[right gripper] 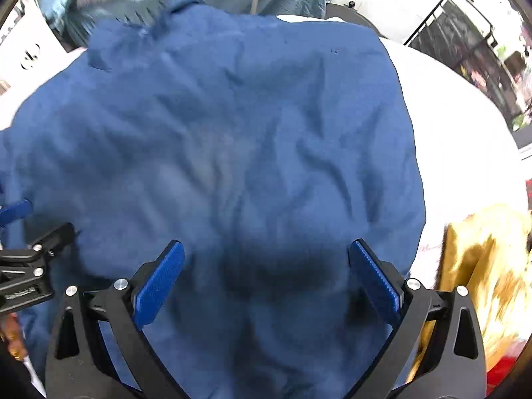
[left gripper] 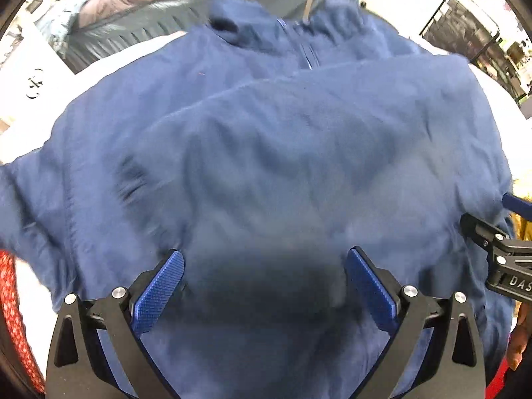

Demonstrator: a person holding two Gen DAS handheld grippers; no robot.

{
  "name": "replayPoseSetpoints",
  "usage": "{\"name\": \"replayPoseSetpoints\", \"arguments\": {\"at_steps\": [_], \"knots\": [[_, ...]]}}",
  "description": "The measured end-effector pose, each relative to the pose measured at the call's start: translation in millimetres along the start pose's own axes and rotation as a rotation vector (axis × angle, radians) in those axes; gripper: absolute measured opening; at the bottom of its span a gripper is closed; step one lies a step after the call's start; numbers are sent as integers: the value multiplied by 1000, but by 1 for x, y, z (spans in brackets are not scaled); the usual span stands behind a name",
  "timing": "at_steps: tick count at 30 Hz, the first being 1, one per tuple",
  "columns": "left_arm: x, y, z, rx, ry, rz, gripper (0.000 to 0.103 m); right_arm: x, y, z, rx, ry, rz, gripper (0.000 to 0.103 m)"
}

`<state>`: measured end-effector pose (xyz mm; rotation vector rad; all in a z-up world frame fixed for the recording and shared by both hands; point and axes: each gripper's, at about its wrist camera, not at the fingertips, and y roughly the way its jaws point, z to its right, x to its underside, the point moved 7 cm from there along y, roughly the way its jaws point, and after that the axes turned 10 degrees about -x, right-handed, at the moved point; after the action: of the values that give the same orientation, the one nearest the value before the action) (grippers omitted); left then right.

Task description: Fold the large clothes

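Two grippers hang over one big garment, and both point steeply down at it. I see a dark blue fleece jacket (left gripper: 266, 139) spread across a white padded surface (right gripper: 449, 126), its nap soft and matte, rumpled into shallow ridges. In my left wrist view a stand-up collar and a short zip (left gripper: 307, 53) sit at the far end, and one layer of the fleece lies folded over the body, its edge running as a diagonal line below the zip.

My left gripper (left gripper: 264, 286) stands wide apart, its ribbed blue pads (left gripper: 159, 296) on black angular arms bare, nothing pinched between them; the fleece lies below. My right gripper (right gripper: 266, 282) is spread just as wide, with only cloth beneath and nothing gripped. Each tool shows at the edge of the other's view, so they work side by side.

Beyond the collar lies a heap of grey, ribbed, shiny quilted fabric (left gripper: 133, 30). A mustard-yellow cloth (right gripper: 482, 266) lies beside the jacket's right edge, and a red cloth with small white dots (left gripper: 13, 316) curls at the left. A black wire-frame rack (right gripper: 465, 50) stands far right.
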<state>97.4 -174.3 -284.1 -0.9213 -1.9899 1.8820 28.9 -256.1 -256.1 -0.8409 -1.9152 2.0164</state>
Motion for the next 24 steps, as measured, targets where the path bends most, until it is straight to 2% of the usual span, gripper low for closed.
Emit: {"name": "replayPoseSetpoints", "arguments": {"at_steps": [6, 10, 15, 18, 20, 24], "knots": [[56, -24, -55, 5, -128, -21, 97, 49, -10, -37, -89, -56, -73, 98], [98, -32, -120, -37, -260, -21, 97, 85, -10, -62, -119, -100, -123, 98], [127, -53, -210, -84, -448, 6, 96, 110, -13, -85, -107, -166, -139, 98], [123, -70, -271, -121, -534, 53, 96, 114, -22, -100, -97, -188, -114, 98], [110, -92, -311, -155, -573, 122, 96, 118, -29, -113, -88, -188, -97, 98], [73, -137, -369, -229, -584, 242, 96, 115, -41, -129, -90, -156, -73, 98]]}}
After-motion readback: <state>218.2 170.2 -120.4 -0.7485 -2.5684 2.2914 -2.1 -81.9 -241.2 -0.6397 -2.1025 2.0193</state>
